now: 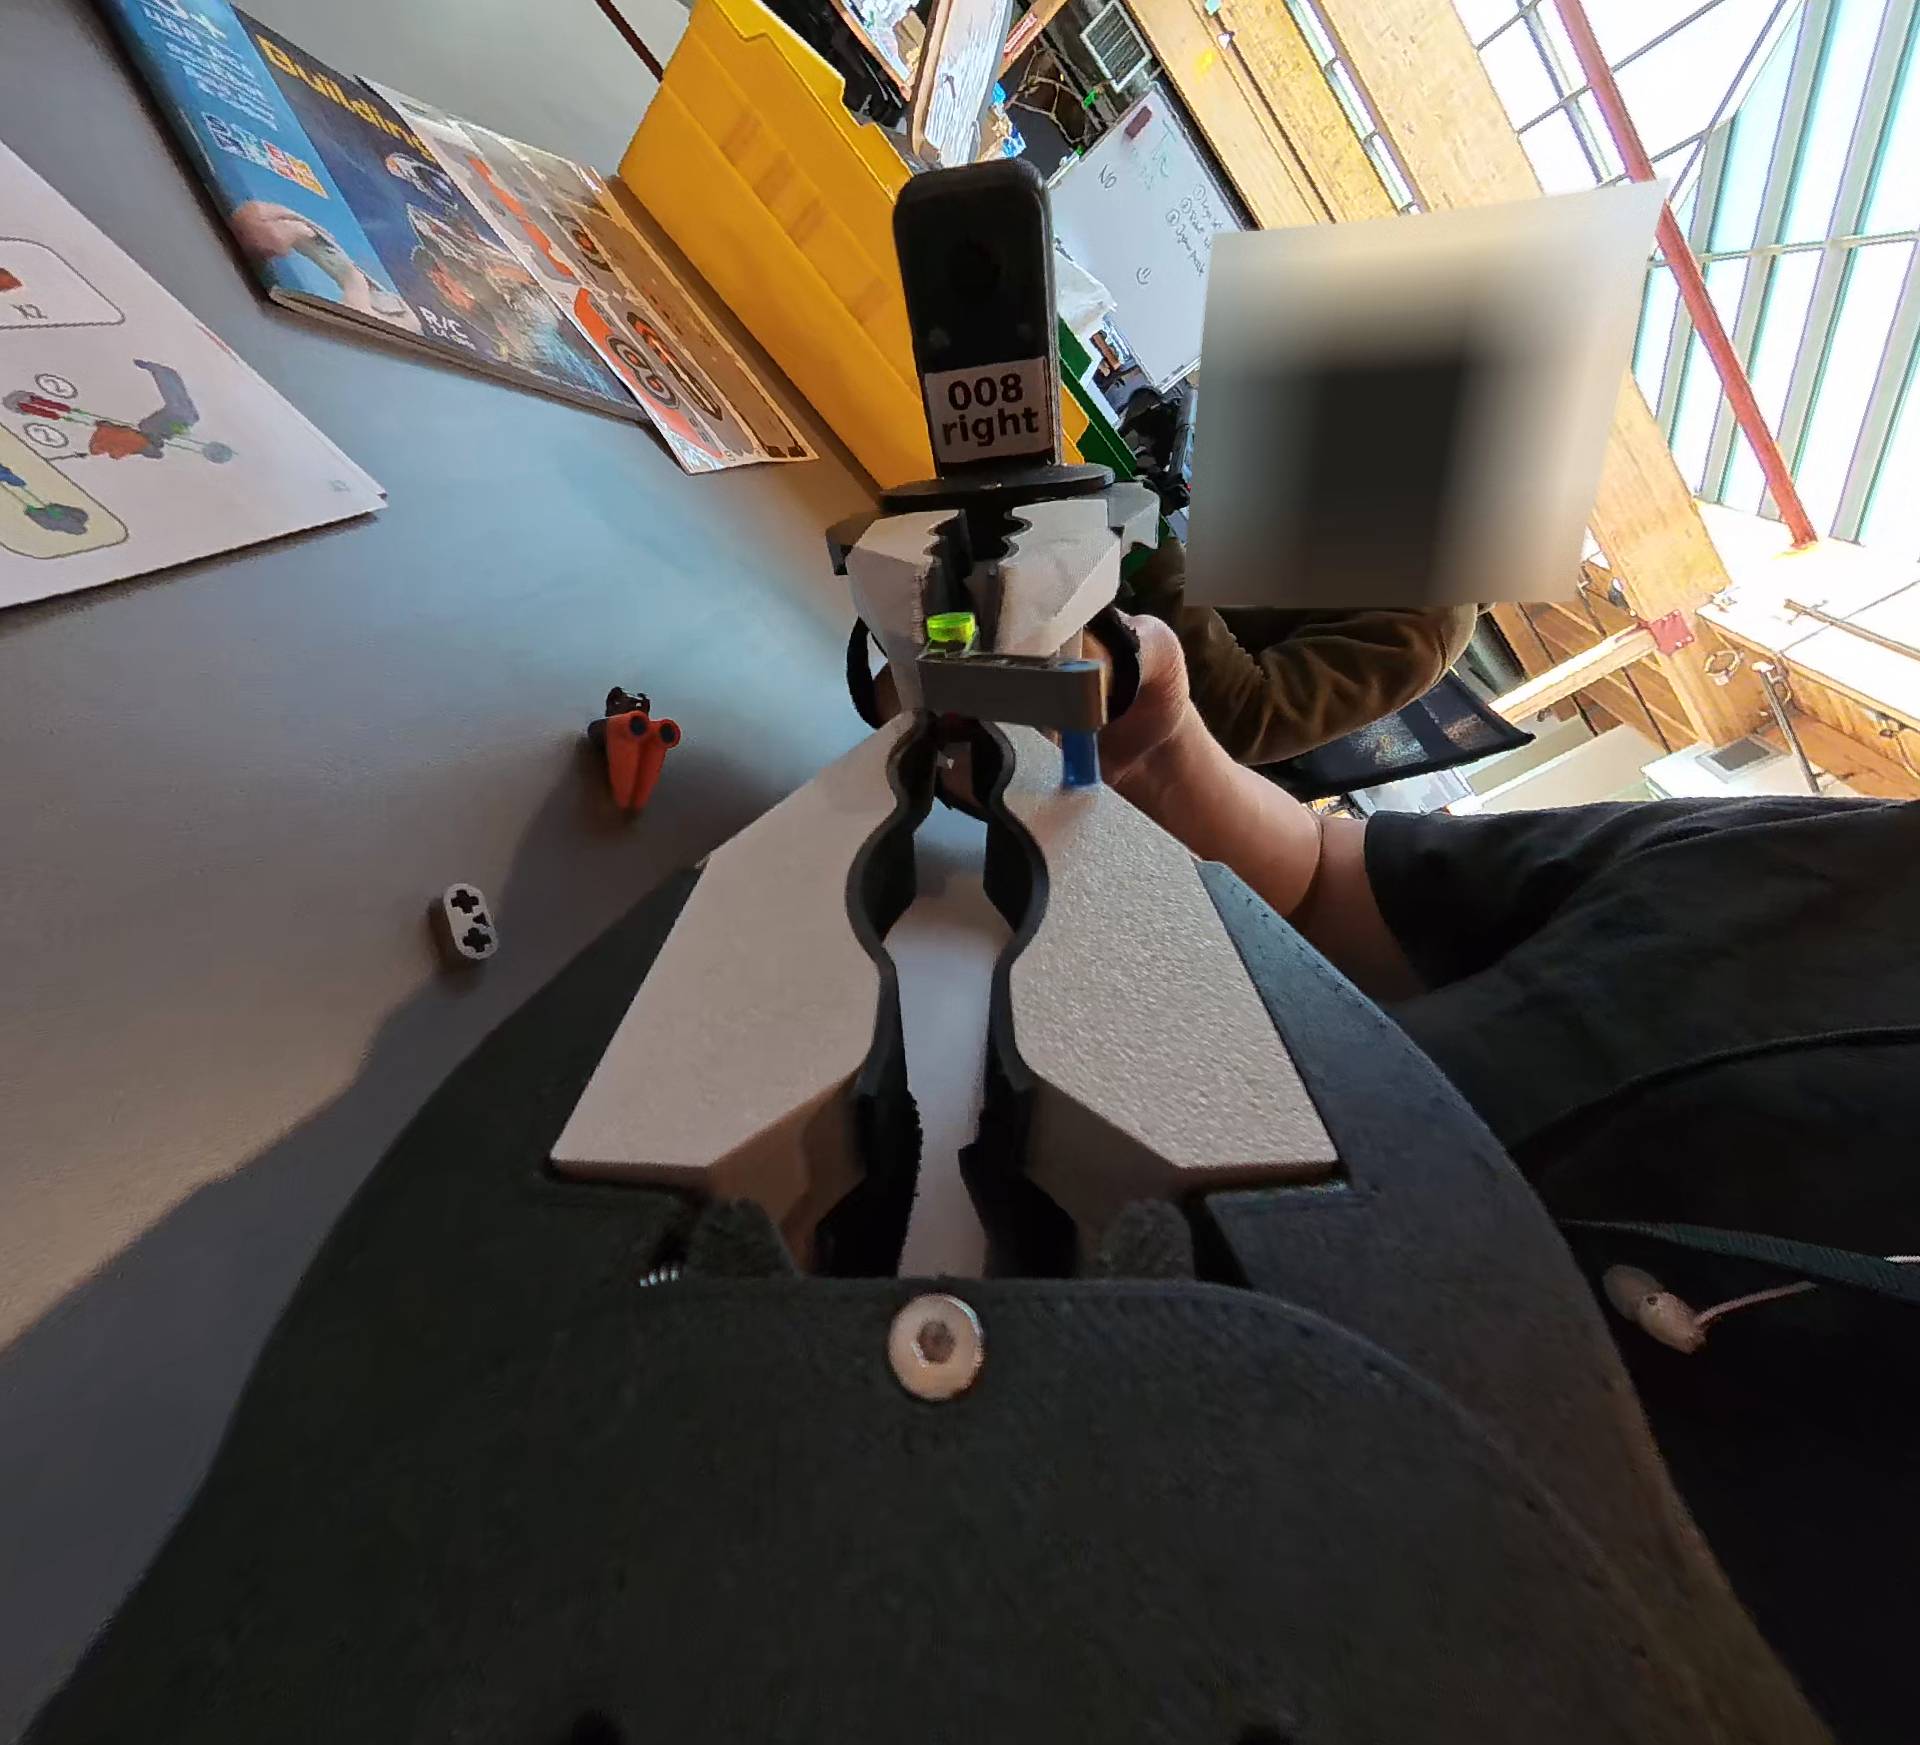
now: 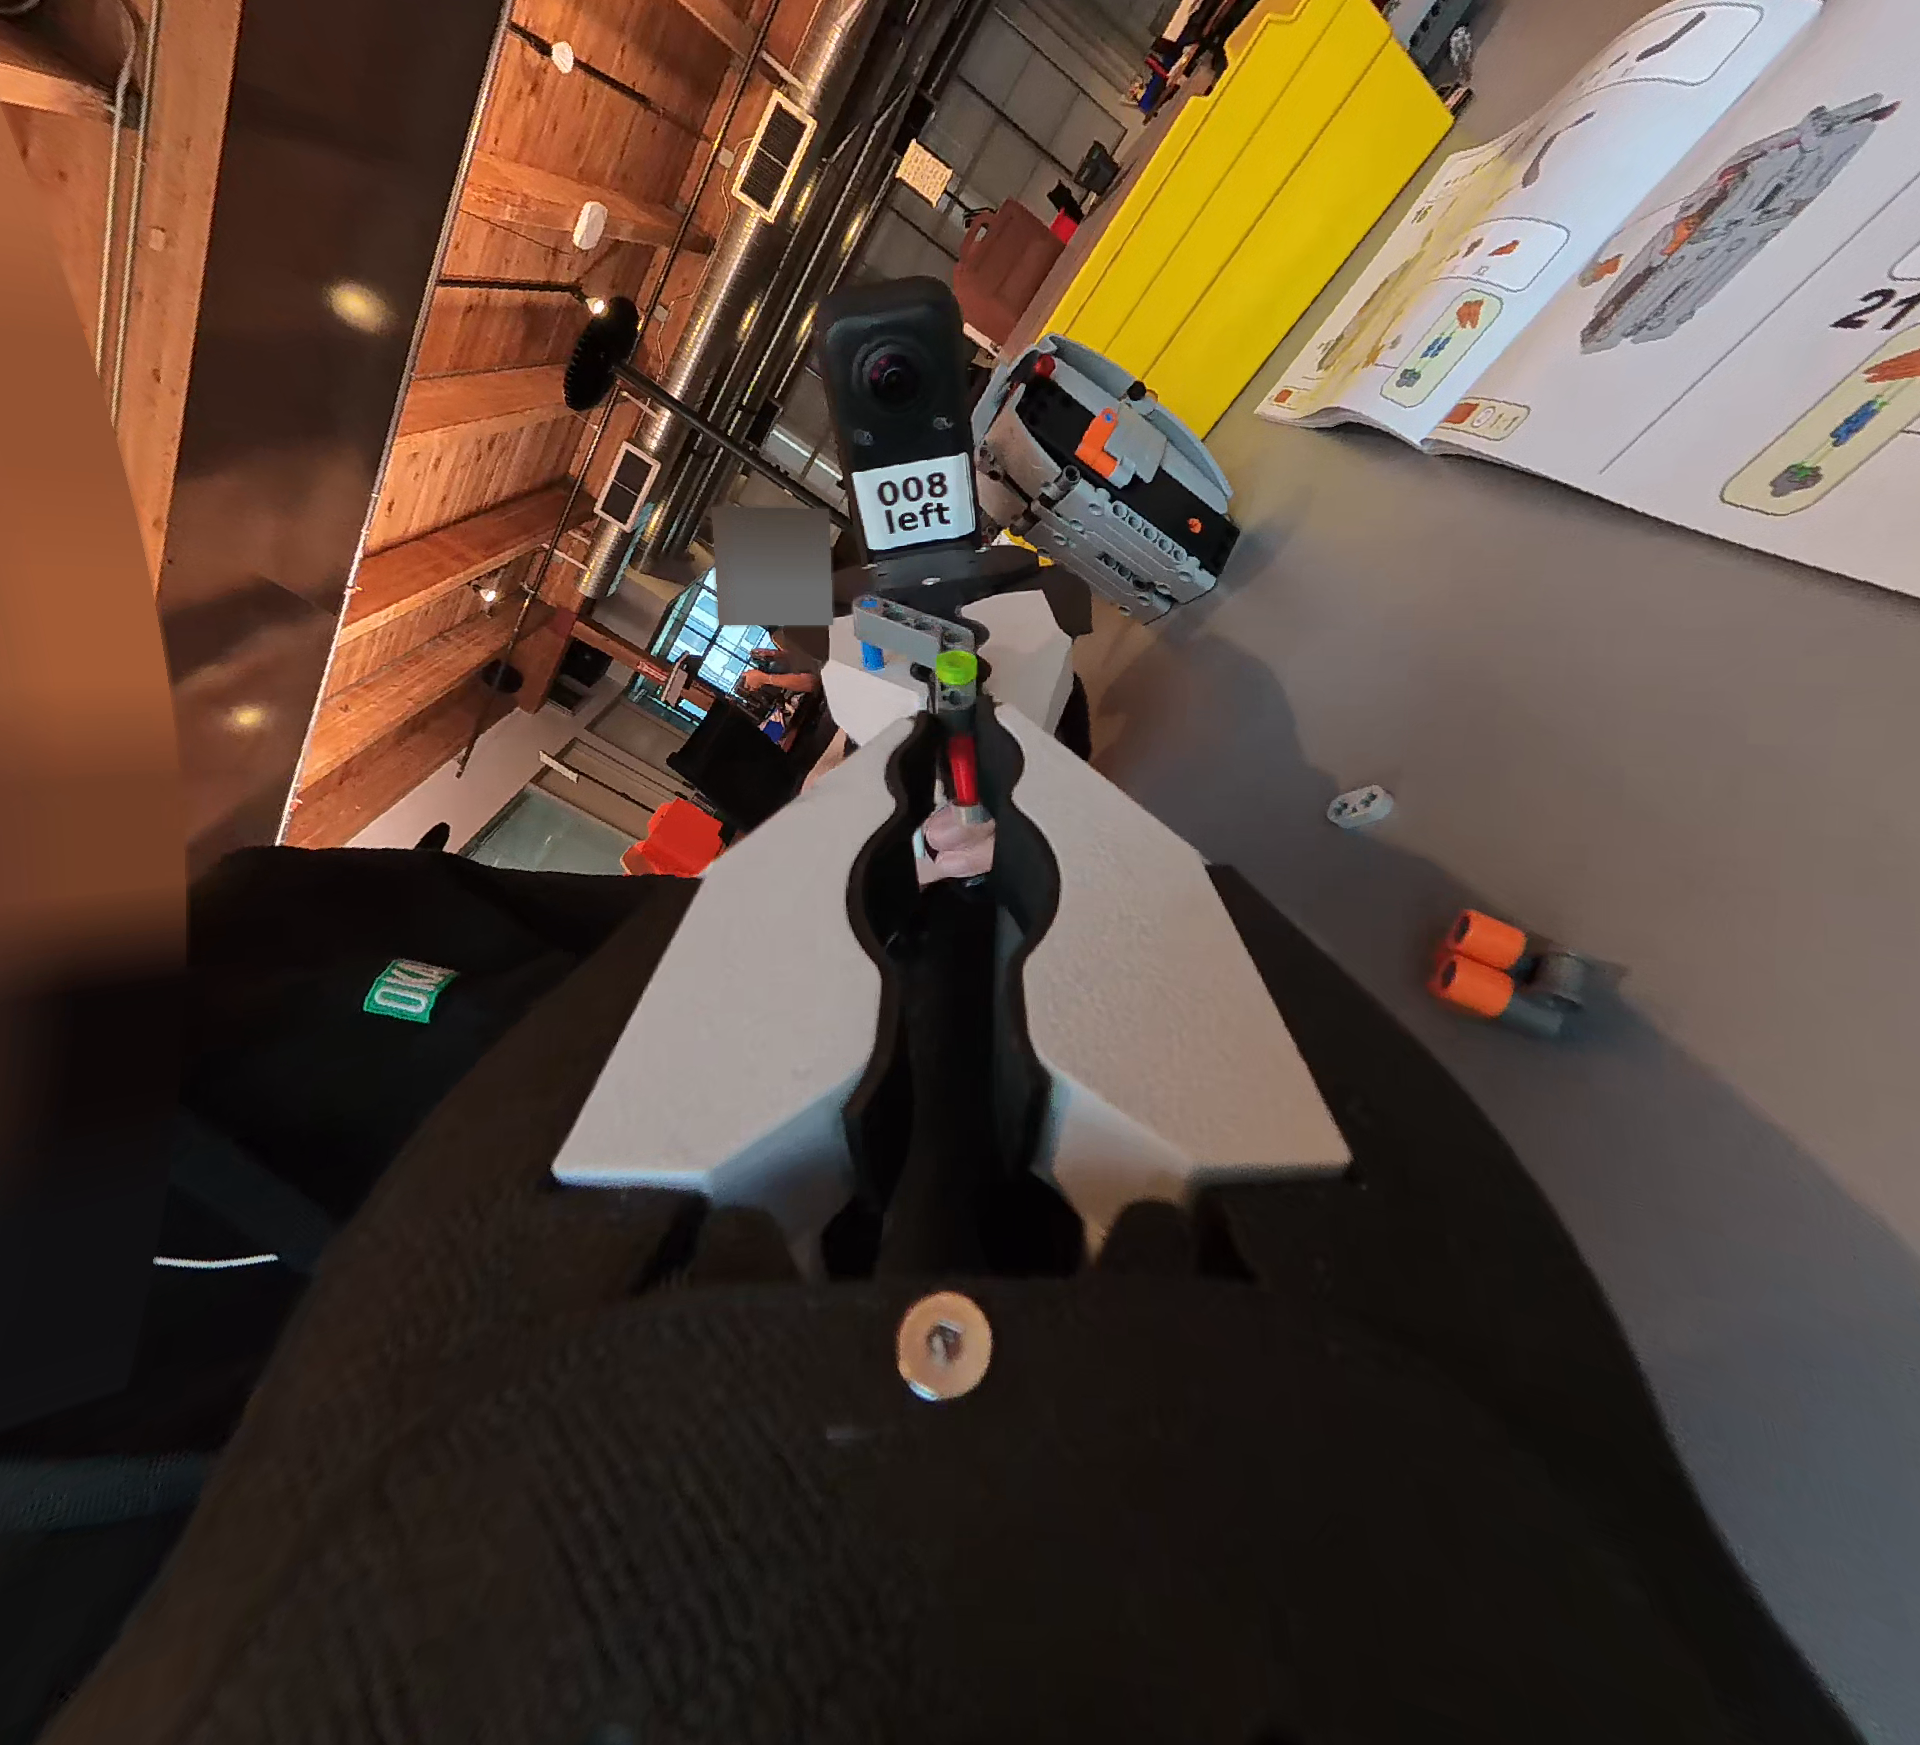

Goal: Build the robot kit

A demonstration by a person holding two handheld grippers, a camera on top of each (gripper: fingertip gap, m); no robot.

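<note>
Both grippers are raised above the grey table (image 1: 260,760), tip to tip. My left gripper (image 1: 951,737) is shut on a grey beam (image 1: 1003,682) with a blue pin (image 1: 1081,760) at one end. It shows opposite in the right wrist view (image 2: 940,646), with the beam (image 2: 909,623) and pin (image 2: 871,654). My right gripper (image 2: 951,734) is shut on a thin axle carrying a red bush (image 2: 961,770) and a green bush (image 2: 956,665). The green bush (image 1: 951,627) touches the beam's end. The right gripper (image 1: 966,599) faces my left one.
On the table lie an orange and grey part (image 1: 634,755) (image 2: 1486,968) and a small grey connector (image 1: 464,923) (image 2: 1361,805). An open instruction booklet (image 2: 1662,345), a blue box (image 1: 343,189), a yellow bin (image 1: 769,220) and a grey brick-built model (image 2: 1101,480) sit farther back. A person's hand (image 1: 1164,719) grips the right gripper. The tips of both grippers are at nearly the same place. About 9 centimetres separates my left fingertips from the small grey connector (image 1: 464,923). Seen from the right wrist view (image 2: 1354,797) as well.
</note>
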